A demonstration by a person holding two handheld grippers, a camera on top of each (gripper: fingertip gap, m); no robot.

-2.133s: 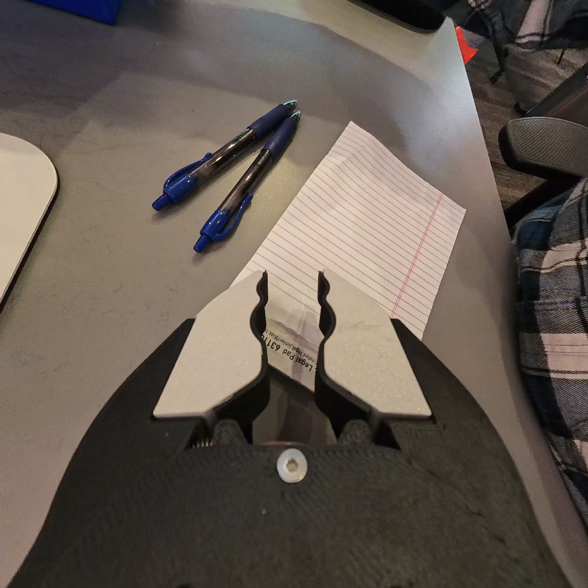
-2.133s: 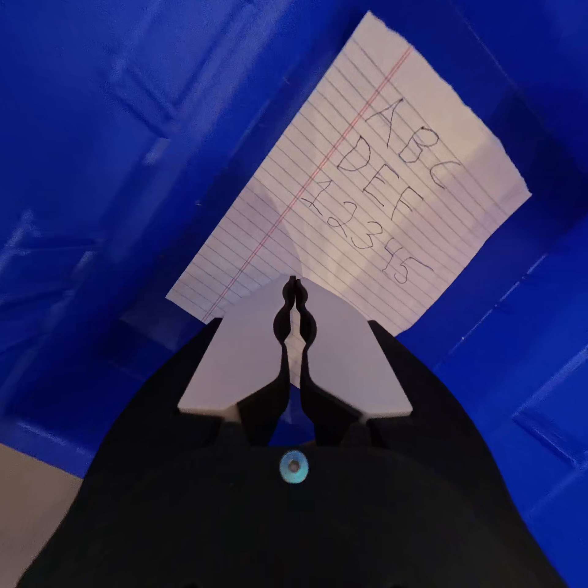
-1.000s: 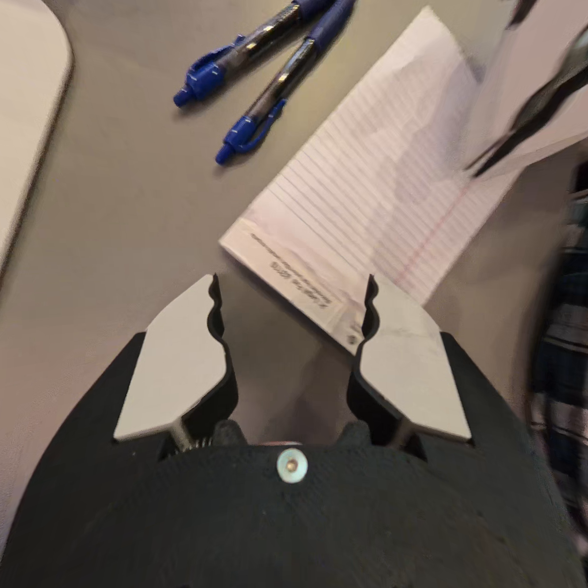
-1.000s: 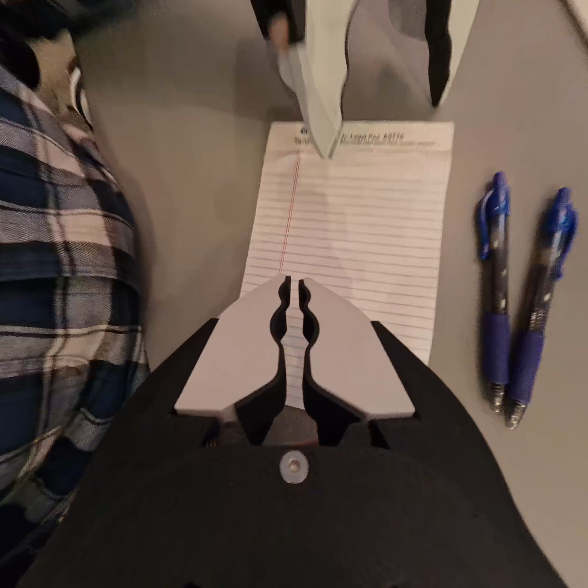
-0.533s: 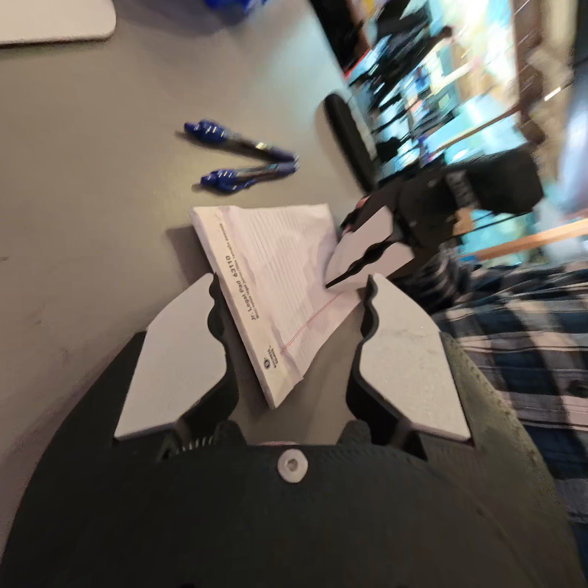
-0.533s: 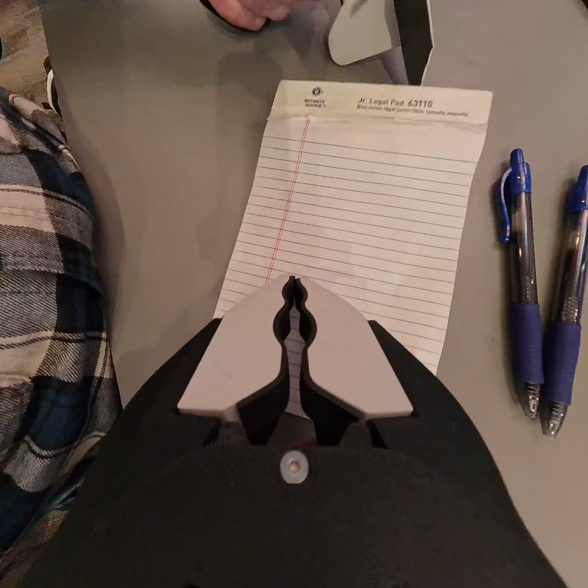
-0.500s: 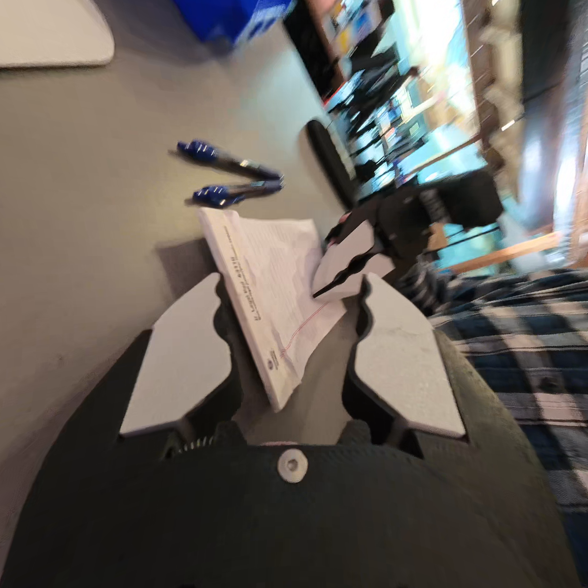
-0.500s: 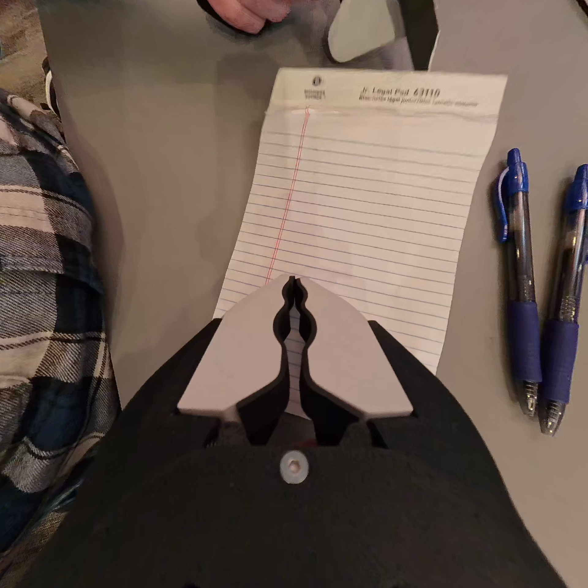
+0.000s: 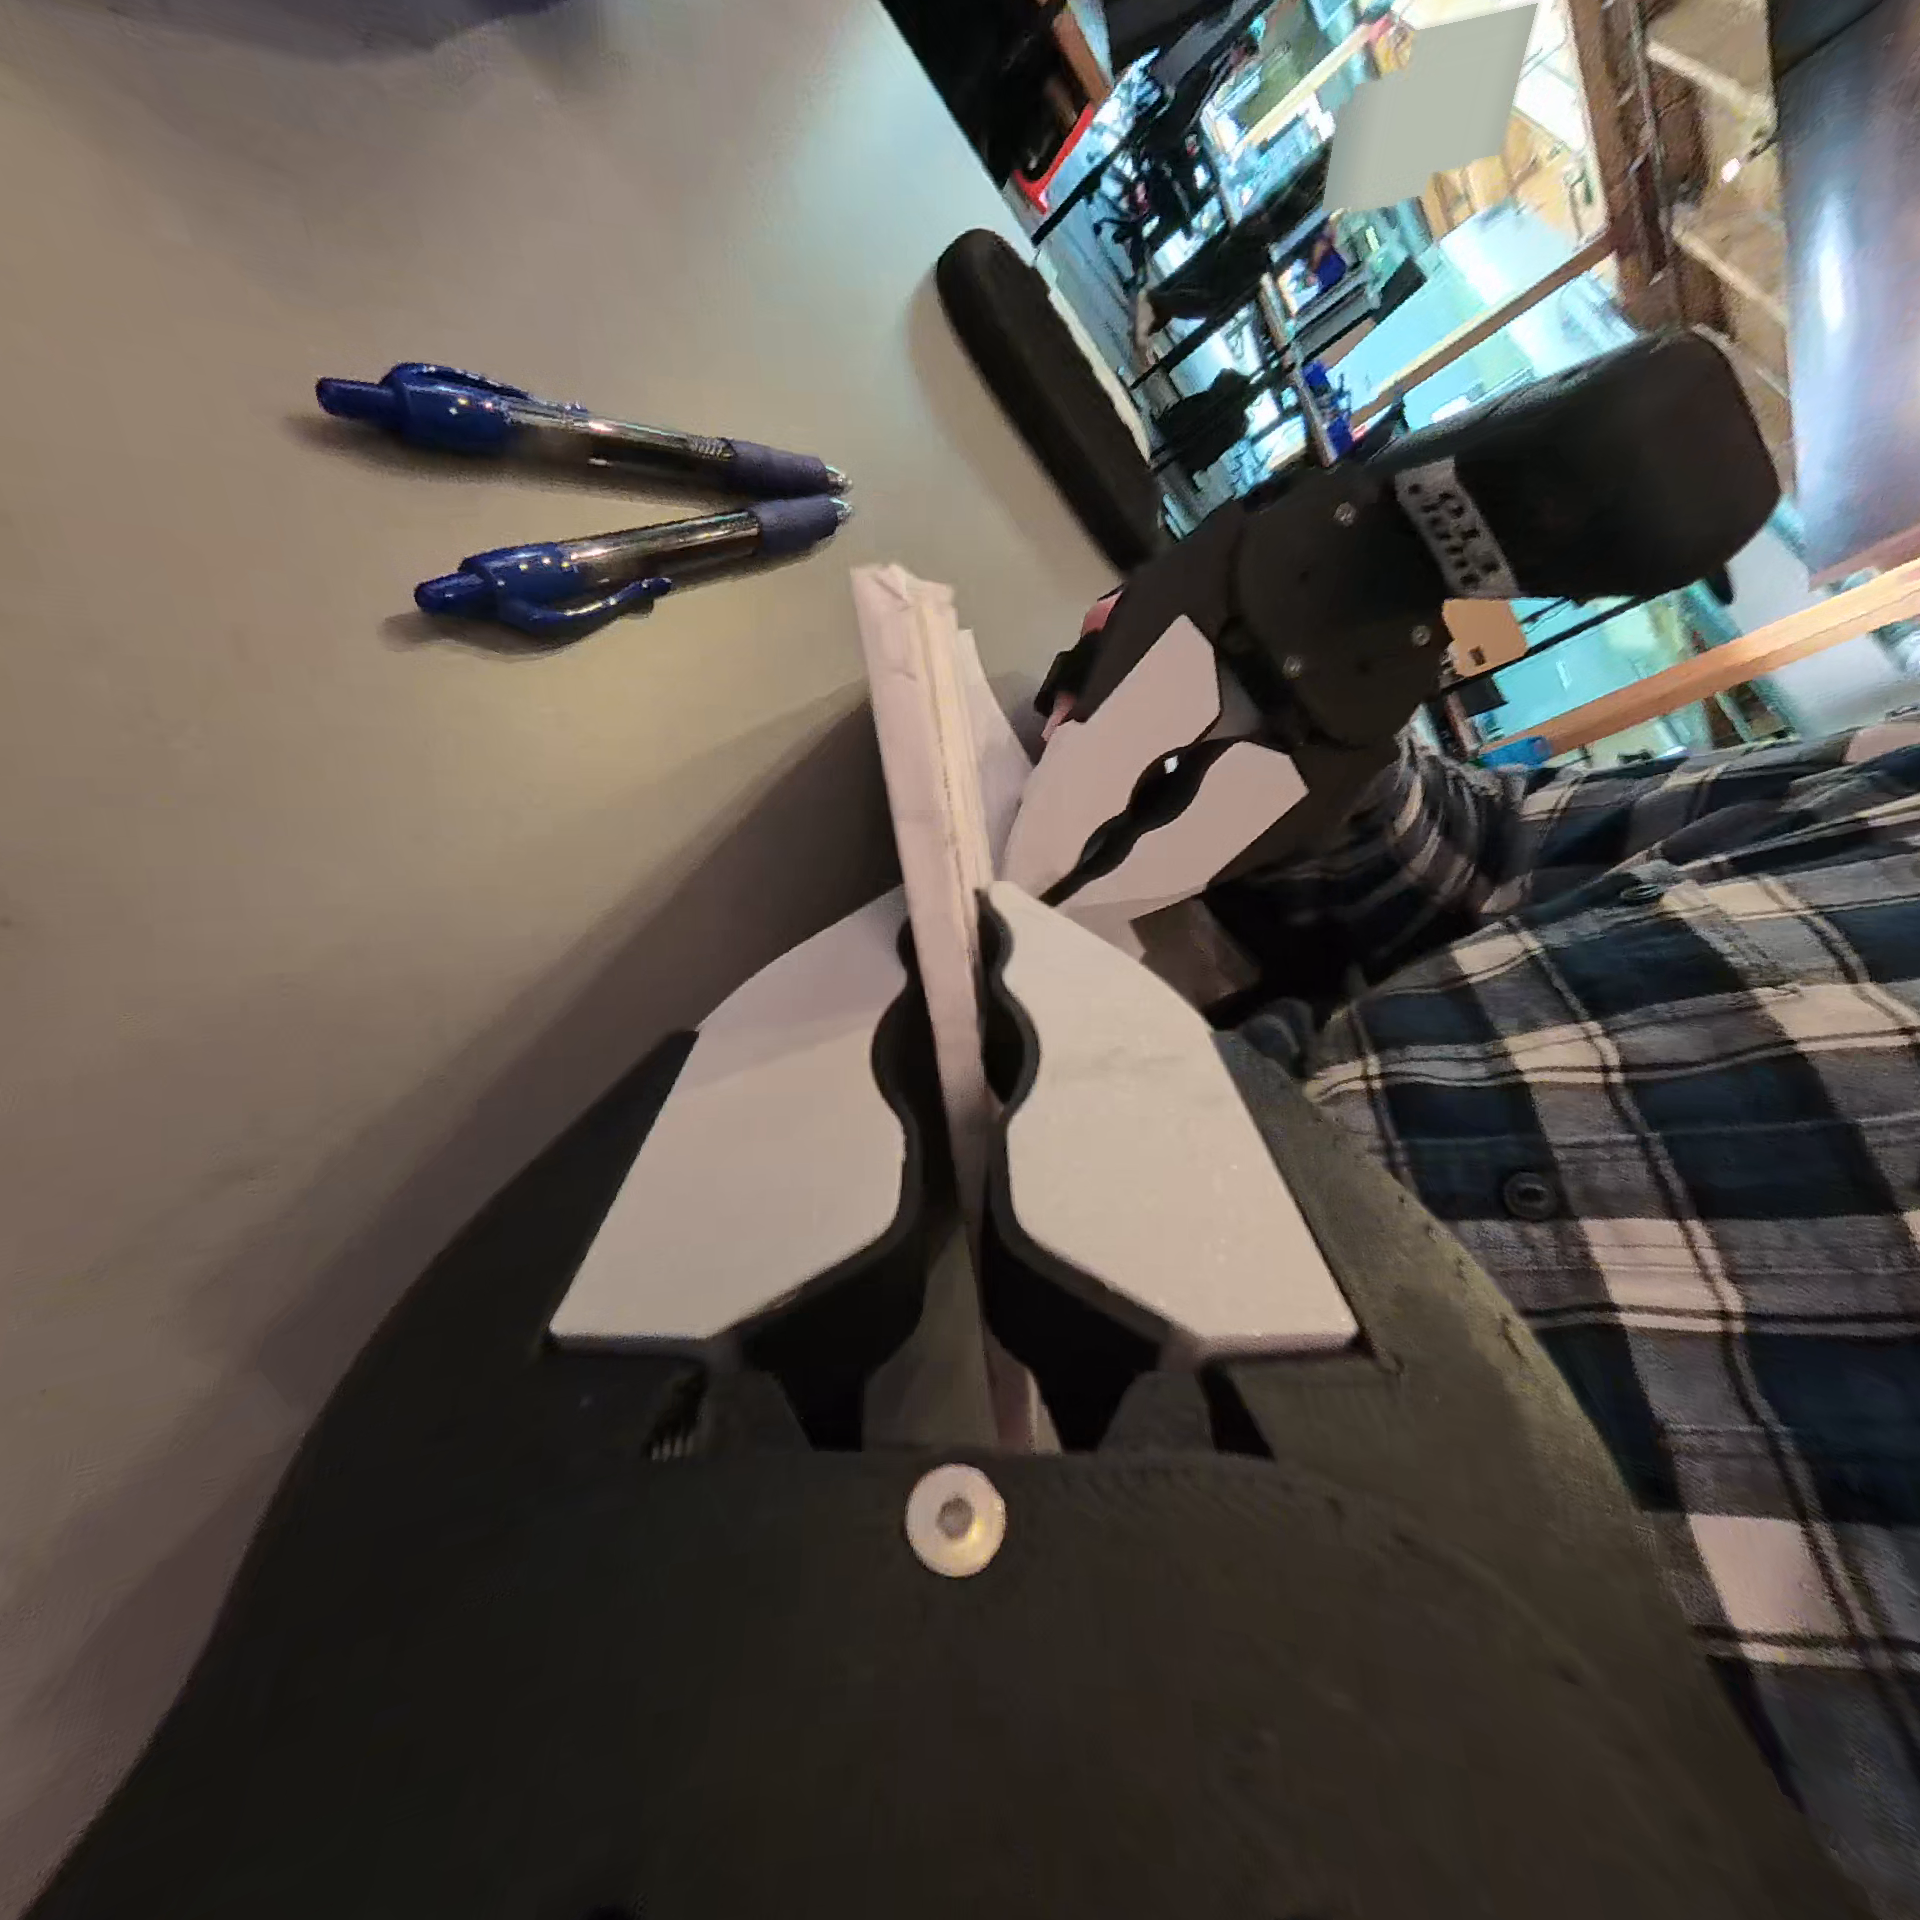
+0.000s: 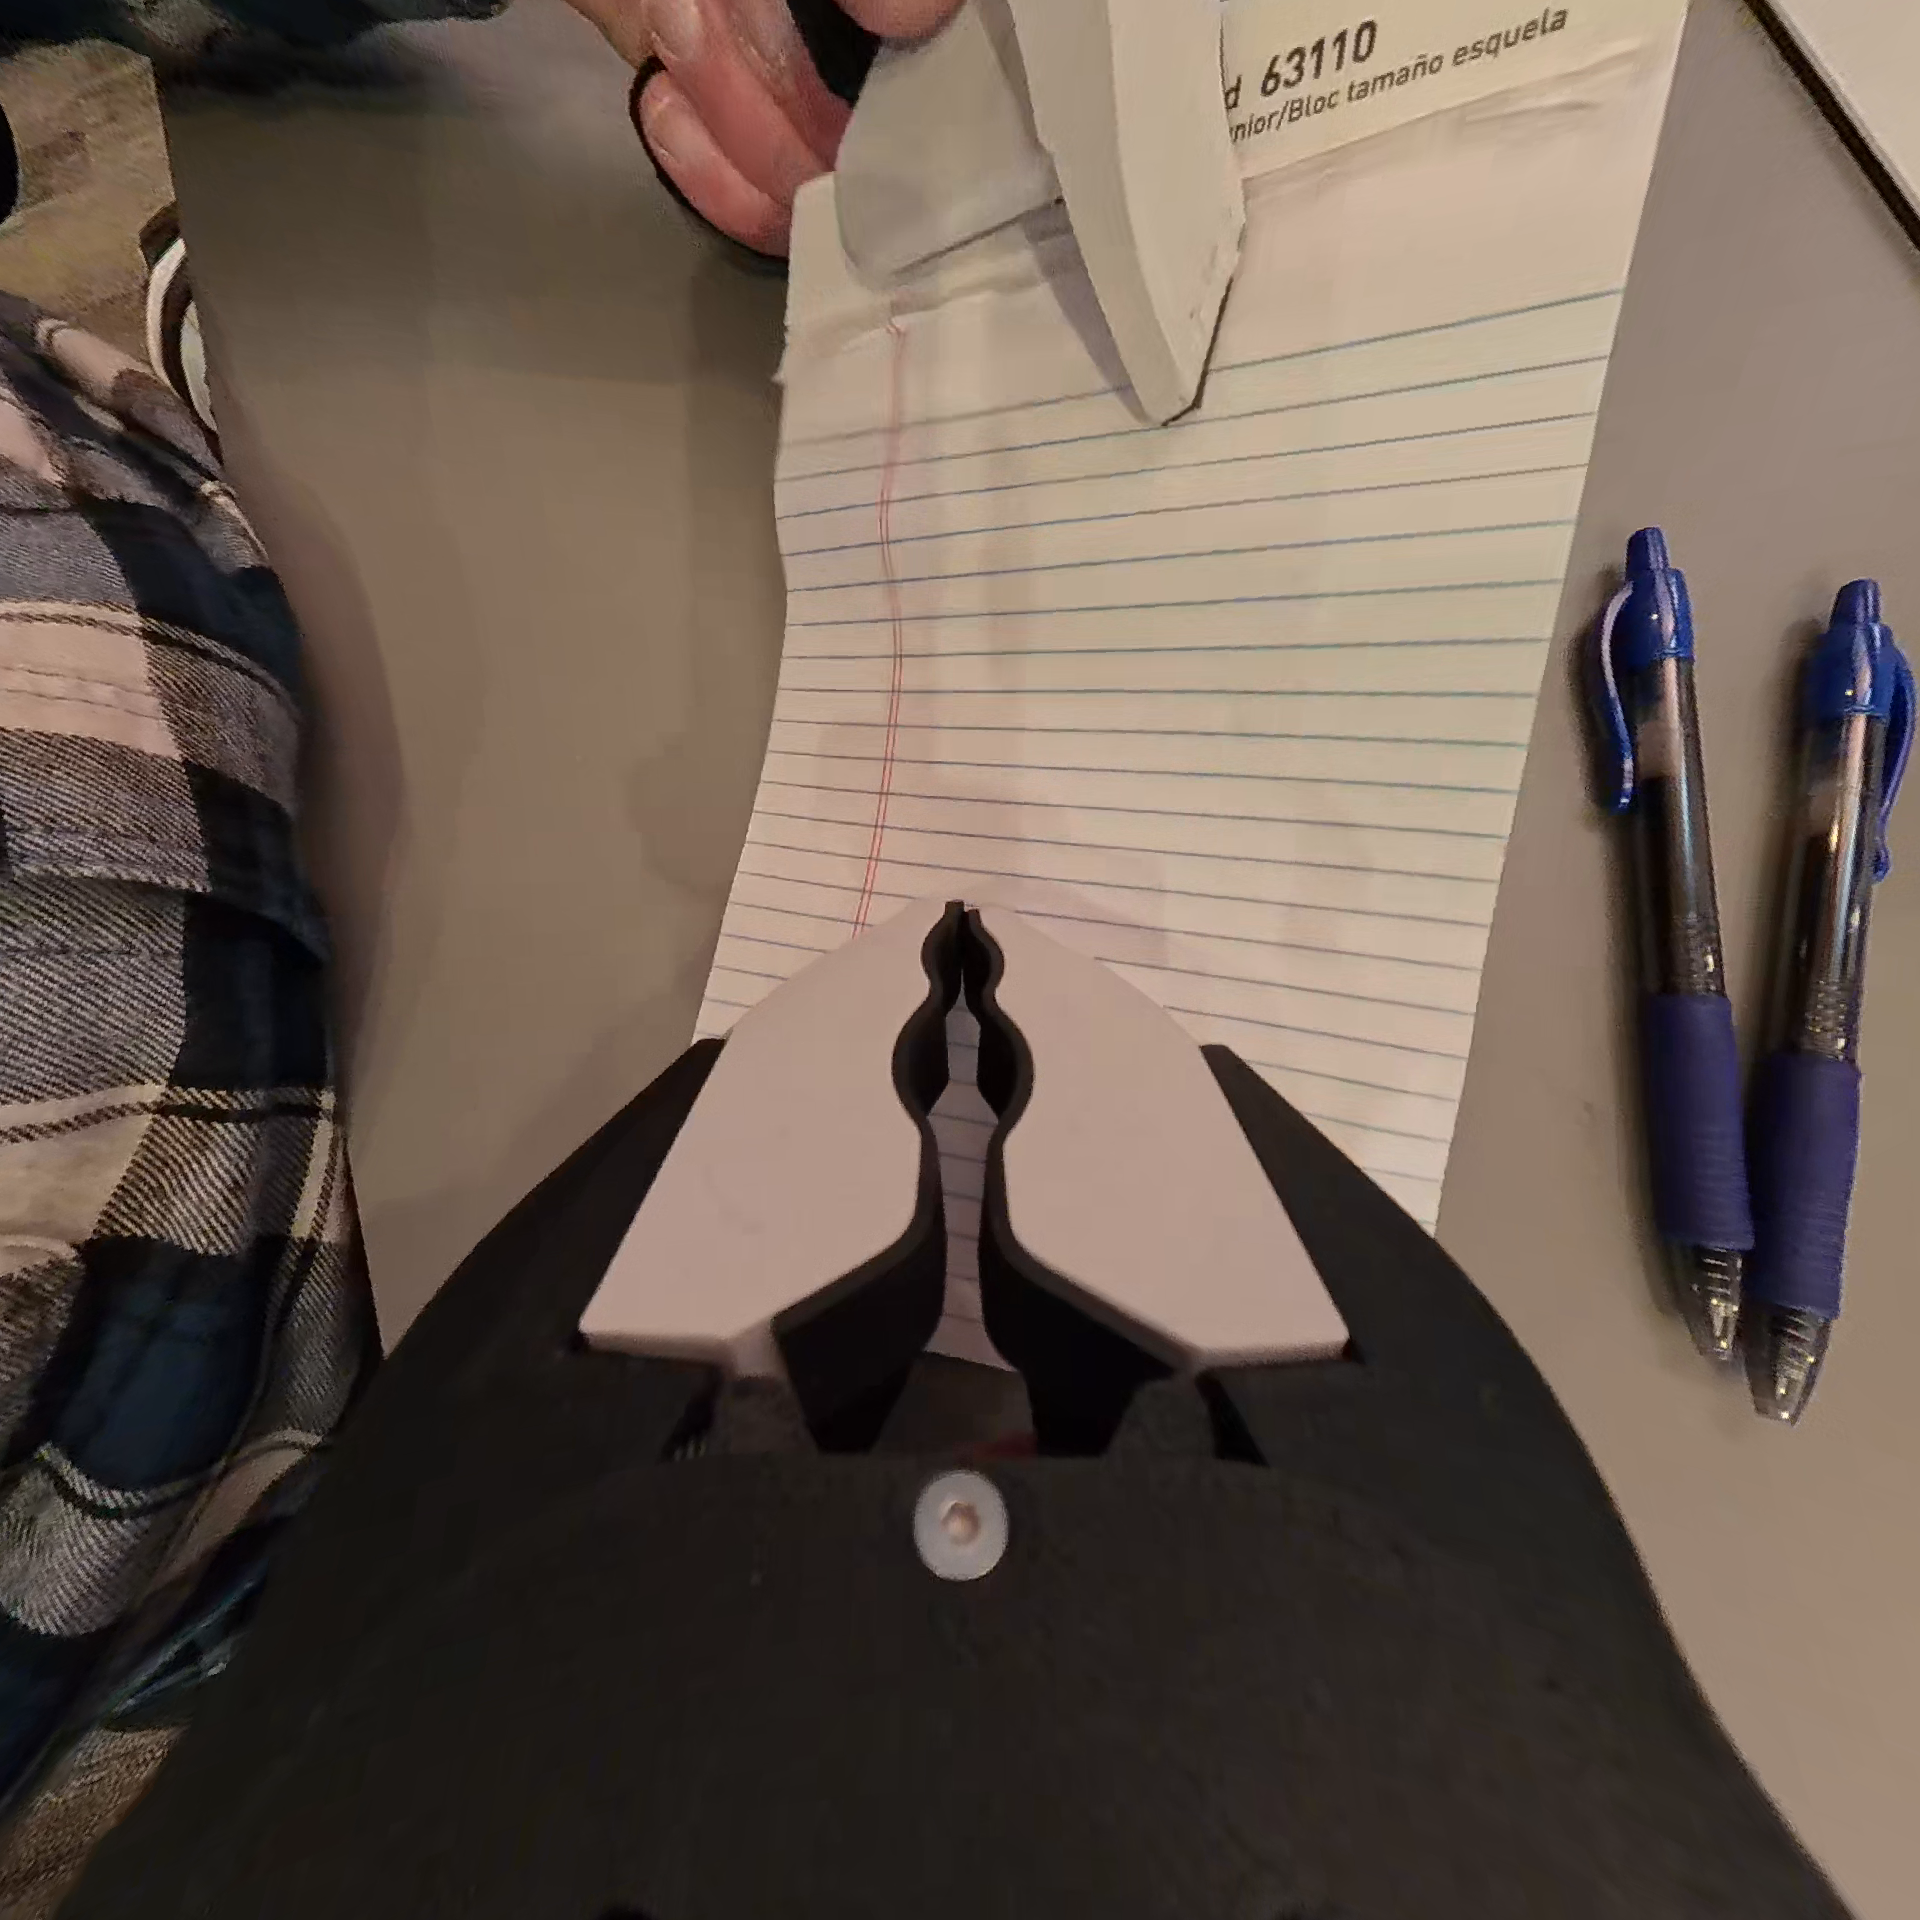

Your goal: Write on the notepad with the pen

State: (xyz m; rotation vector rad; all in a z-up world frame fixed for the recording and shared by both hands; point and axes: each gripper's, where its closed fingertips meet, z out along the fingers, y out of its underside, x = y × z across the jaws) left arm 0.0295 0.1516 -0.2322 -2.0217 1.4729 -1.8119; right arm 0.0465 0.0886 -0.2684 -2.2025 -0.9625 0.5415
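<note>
The white lined notepad (image 9: 920, 748) shows edge-on between my left gripper's (image 9: 951, 904) fingers, which are shut on its top bound edge. In the right wrist view the notepad (image 10: 1195, 727) lies on the grey table (image 10: 520, 623), and the left gripper's upper finger (image 10: 1132, 208) presses on its header. My right gripper (image 10: 958, 909) is shut, with its tips over the lower part of the page. It also shows in the left wrist view (image 9: 1070, 883), tips down at the page. Two blue pens (image 10: 1673, 935) (image 10: 1829, 987) lie side by side right of the pad, untouched.
A person's plaid shirt (image 10: 125, 831) is at the table's near edge, and a hand (image 10: 727, 135) holds the left gripper. A black chair armrest (image 9: 1039, 384) stands beyond the table. A white board's corner (image 10: 1849, 104) lies at the far right. Left tips to right tips: about 8 cm.
My left gripper rolled onto its side, slid over the notepad's top edge and shut on it. My right gripper left the blue bin, let go of the written sheet and shut over the pad.
</note>
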